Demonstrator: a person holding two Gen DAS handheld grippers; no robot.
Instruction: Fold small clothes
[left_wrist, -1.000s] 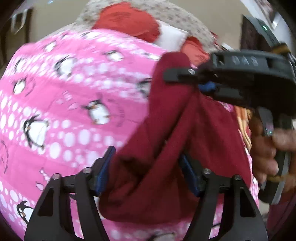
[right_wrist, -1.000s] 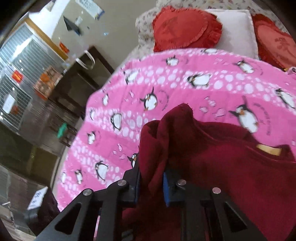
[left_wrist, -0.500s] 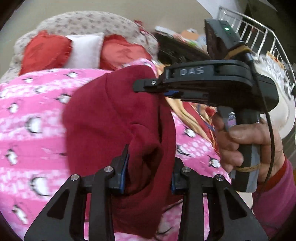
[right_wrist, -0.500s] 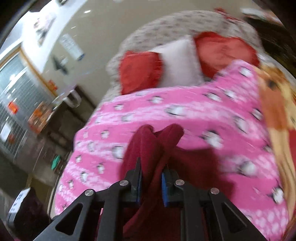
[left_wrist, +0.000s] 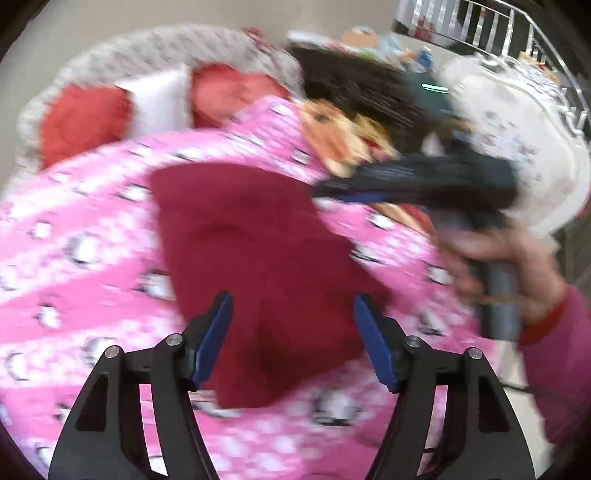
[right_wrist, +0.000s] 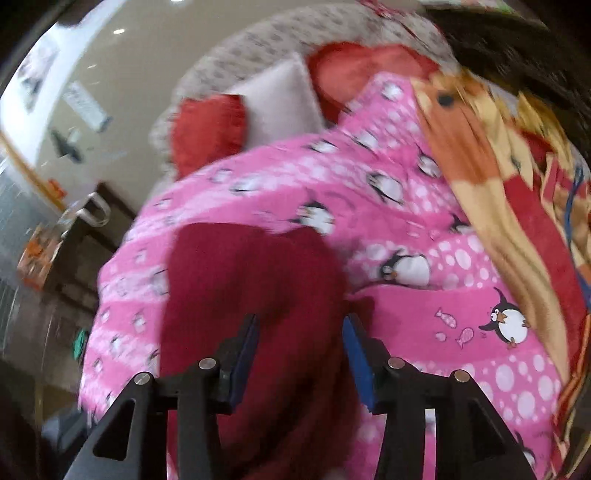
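Observation:
A dark red garment (left_wrist: 258, 266) lies folded flat on the pink penguin blanket (left_wrist: 74, 295). It also shows in the right wrist view (right_wrist: 251, 288). My left gripper (left_wrist: 291, 314) is open and empty, its blue pads spread just above the garment's near part. My right gripper (right_wrist: 299, 328) is open and empty over the garment's near edge. In the left wrist view the right gripper (left_wrist: 436, 184) is blurred at the garment's far right corner, held by a hand.
Two red heart cushions (right_wrist: 210, 129) and a white pillow (right_wrist: 280, 99) sit at the head of the bed. An orange patterned blanket (right_wrist: 498, 177) lies along the right side. A dark cabinet (right_wrist: 74, 251) stands left of the bed.
Both grippers have opened and let go of the red garment. It has dropped from being held up to lying flat on the blanket. Both grippers have drawn back.

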